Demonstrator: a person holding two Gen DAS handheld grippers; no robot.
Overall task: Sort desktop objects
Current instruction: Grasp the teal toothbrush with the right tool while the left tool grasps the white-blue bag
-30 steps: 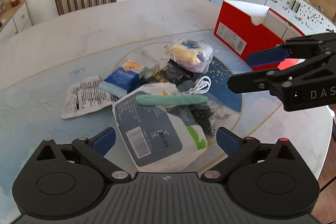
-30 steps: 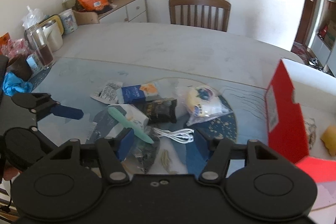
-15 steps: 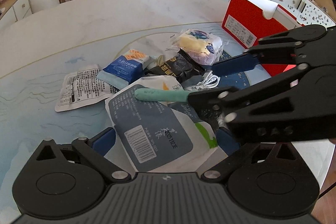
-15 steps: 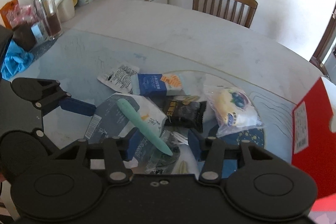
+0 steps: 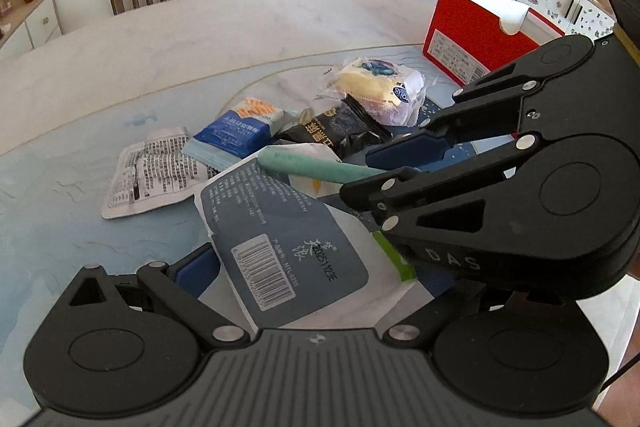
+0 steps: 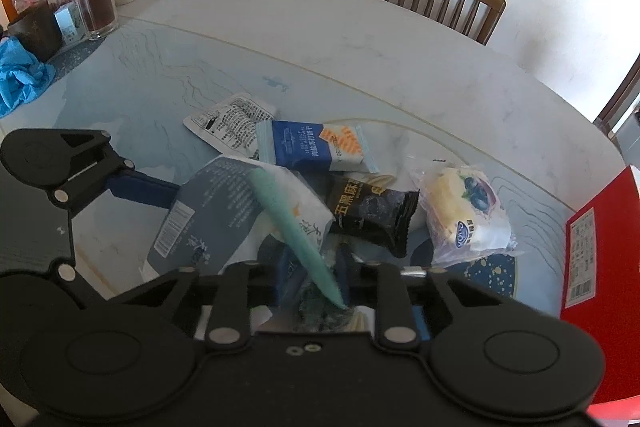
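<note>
right gripper (image 6: 313, 273) has just closed in, pinching the green stick (image 6: 289, 223) | left gripper (image 5: 320, 263) spread around the wipes pack (image 5: 276, 239) (pile barely started) | lift next

I see a mint-green stick (image 5: 316, 166) lying across a slate-blue and white pouch (image 5: 280, 247) with a black barcode. Beyond that pouch sit a navy, white and orange packet (image 5: 240, 129), a black wrapper (image 5: 340, 131) with gold lettering, and a red box (image 5: 476, 35).
</note>
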